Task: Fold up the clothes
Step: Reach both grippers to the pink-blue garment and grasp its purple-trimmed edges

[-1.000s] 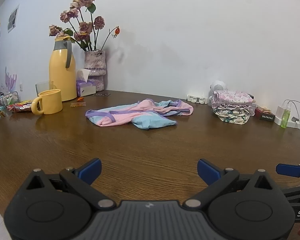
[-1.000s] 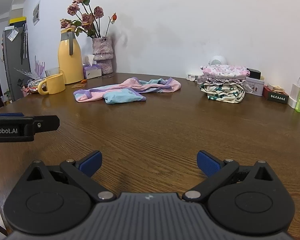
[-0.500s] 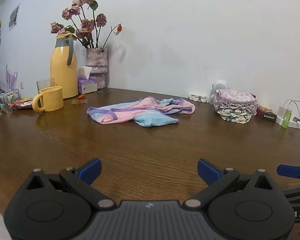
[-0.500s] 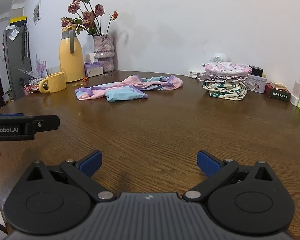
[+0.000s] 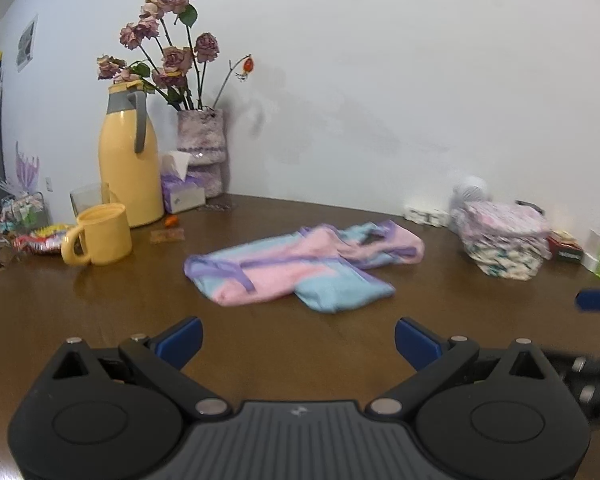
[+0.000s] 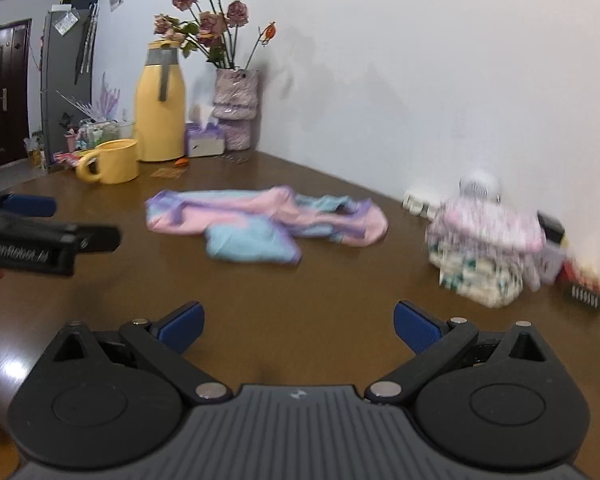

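A crumpled pink, light-blue and purple garment (image 5: 300, 264) lies unfolded on the brown wooden table (image 5: 100, 312); it also shows in the right wrist view (image 6: 260, 222). A stack of folded patterned clothes (image 5: 504, 240) sits at the right, also in the right wrist view (image 6: 484, 252). My left gripper (image 5: 298, 340) is open and empty, short of the garment. My right gripper (image 6: 298, 326) is open and empty, also short of it. The left gripper's side shows at the left edge of the right wrist view (image 6: 40, 236).
At the back left stand a yellow thermos (image 5: 128, 164), a yellow mug (image 5: 100, 234), a tissue box (image 5: 182, 196) and a vase of dried roses (image 5: 202, 148). Snack packets (image 5: 36, 238) lie at the far left. Small boxes and a charger (image 5: 568, 246) sit behind the folded stack.
Both grippers have moved forward toward the garment, which now looks larger and nearer. Both views are slightly motion-blurred. The jaws stay open.
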Tool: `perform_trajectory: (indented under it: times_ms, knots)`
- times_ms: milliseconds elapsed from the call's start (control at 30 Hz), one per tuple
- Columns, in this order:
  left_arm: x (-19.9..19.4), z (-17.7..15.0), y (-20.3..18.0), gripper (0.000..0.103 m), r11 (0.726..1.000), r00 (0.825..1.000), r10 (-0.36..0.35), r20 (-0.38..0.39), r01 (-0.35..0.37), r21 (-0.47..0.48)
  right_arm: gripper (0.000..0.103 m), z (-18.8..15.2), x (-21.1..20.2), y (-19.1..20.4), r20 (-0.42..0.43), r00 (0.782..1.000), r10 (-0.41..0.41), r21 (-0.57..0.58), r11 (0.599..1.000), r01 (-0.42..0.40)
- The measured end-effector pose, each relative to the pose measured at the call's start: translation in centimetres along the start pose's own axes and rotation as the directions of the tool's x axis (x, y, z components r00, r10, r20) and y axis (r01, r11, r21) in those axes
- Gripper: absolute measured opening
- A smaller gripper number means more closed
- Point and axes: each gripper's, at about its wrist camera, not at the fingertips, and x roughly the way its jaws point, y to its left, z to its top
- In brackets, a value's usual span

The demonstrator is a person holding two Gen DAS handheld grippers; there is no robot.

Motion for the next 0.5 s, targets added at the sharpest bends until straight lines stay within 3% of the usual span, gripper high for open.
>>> perform_trajectory:
  times_ms: [233, 500]
  knots:
    - [9.7, 3.6, 2.6, 0.102, 0.997, 0.991, 0.068, -0.112, -0.072, -0.027, 0.101, 7.1, 10.4, -3.3, -0.084, 0.996, -0.040, 0.028, 0.999, 0.043]
    - [18.9, 4.9, 5.1, 0.091, 0.996, 0.974, 0.075, -0.213, -0.084, -0.034, 0.081, 11.3, 22.6, -7.2, -0.190, 0.982, -0.027, 0.175, 0.983, 0.061]
